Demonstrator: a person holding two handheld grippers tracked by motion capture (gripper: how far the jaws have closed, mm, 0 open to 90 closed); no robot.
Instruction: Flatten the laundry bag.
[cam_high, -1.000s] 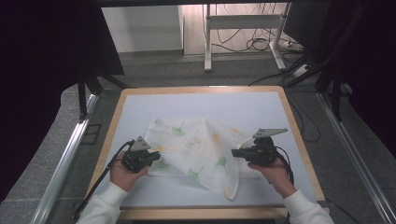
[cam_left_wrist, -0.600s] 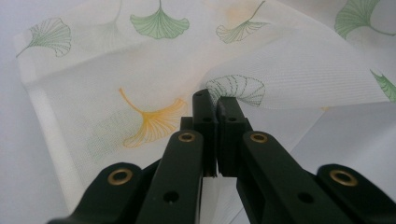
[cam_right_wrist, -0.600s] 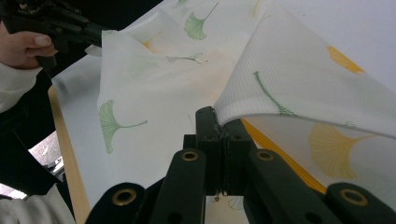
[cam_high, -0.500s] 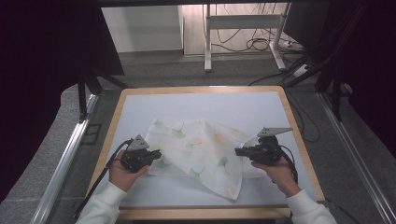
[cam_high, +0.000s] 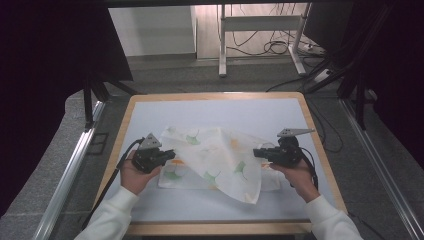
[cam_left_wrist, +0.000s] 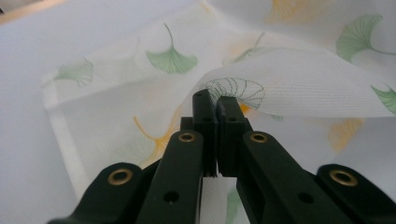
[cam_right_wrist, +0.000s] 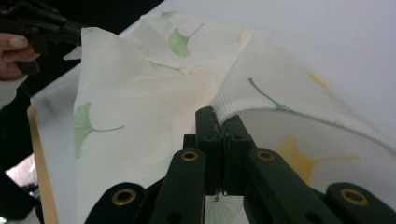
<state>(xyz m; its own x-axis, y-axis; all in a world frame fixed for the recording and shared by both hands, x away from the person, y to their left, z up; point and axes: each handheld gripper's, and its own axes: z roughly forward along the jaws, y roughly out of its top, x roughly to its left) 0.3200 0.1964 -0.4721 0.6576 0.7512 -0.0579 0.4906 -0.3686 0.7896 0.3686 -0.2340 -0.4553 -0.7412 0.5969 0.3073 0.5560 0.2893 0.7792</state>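
Table (cam_high: 150, 112): pale top with a wooden rim, lying under everything else and carrying no box, bin or other container.

Cloth (cam_high: 215, 160): white, printed with green and yellow fan-shaped leaves, sitting at the middle of the table toward the near edge. Part of it is resting flat on the tabletop; an upper layer is hanging lifted between the two grippers, with one corner drooping toward the near edge. In the left gripper view the cloth (cam_left_wrist: 289, 84) is curling up over the jaw tips, the flat layer lying beneath. In the right gripper view the cloth (cam_right_wrist: 154, 98) is stretching away toward the other hand.

Left gripper (cam_high: 170, 156): pointing inward at the cloth's left edge. Its jaws are standing clenched together, pinching a fold of the cloth between them (cam_left_wrist: 217, 100).

Right gripper (cam_high: 257, 152): pointing inward at the cloth's right edge, well apart from the left gripper. Its jaws are likewise pressing tight, grasping a raised edge of the cloth (cam_right_wrist: 218, 122).
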